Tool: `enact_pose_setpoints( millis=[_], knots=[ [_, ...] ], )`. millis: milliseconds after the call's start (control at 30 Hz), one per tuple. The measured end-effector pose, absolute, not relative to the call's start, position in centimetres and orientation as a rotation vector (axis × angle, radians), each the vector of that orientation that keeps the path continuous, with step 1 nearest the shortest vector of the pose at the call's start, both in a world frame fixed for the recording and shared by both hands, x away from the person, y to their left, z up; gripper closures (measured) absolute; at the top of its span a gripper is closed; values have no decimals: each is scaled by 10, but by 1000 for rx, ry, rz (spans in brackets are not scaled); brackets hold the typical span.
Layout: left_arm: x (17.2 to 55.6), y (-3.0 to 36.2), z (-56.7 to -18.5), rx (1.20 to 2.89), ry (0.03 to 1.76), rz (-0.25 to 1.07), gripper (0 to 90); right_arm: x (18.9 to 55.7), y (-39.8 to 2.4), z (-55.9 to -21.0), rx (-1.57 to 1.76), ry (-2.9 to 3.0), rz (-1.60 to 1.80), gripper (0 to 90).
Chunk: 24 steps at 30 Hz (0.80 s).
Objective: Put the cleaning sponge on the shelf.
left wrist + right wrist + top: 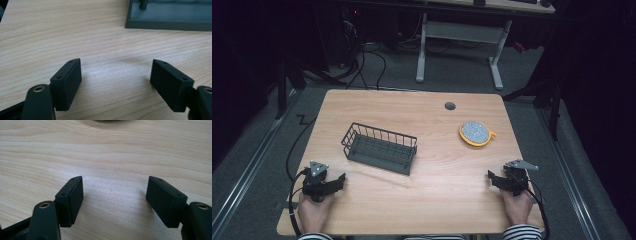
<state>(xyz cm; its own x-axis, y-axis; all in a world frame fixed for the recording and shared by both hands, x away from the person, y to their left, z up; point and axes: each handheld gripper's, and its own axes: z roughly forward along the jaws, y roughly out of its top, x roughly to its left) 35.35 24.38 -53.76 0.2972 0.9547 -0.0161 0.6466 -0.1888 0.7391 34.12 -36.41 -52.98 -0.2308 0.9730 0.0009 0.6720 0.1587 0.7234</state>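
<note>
1. Near the middle of the light wooden desk [432,175] sits a dark grey wire basket [379,148], empty and upright.
2. Right of it, well apart, lies a round orange-rimmed dish with a speckled grey centre [475,133].
3. Left gripper [339,181] rests at the near left corner, jaws spread wide, holding nothing.
4. Right gripper [493,178] rests at the near right corner, jaws likewise apart.

A light wooden table [437,200] carries a dark wire basket [379,148] left of its middle and a round orange-rimmed disc [476,133] toward its right edge, well apart from each other.
</note>
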Motion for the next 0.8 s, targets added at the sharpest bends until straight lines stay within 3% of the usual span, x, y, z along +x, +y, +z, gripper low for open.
enact_pose_setpoints(
  millis=[567,800],
  knots=[
    [354,243,-537,1921,1426,609,257,341,-364,-530,1527,1993,843,323],
    [356,242,-538,1942,1406,591,192,340,-365,-529,1540,1981,834,385]
  ],
)
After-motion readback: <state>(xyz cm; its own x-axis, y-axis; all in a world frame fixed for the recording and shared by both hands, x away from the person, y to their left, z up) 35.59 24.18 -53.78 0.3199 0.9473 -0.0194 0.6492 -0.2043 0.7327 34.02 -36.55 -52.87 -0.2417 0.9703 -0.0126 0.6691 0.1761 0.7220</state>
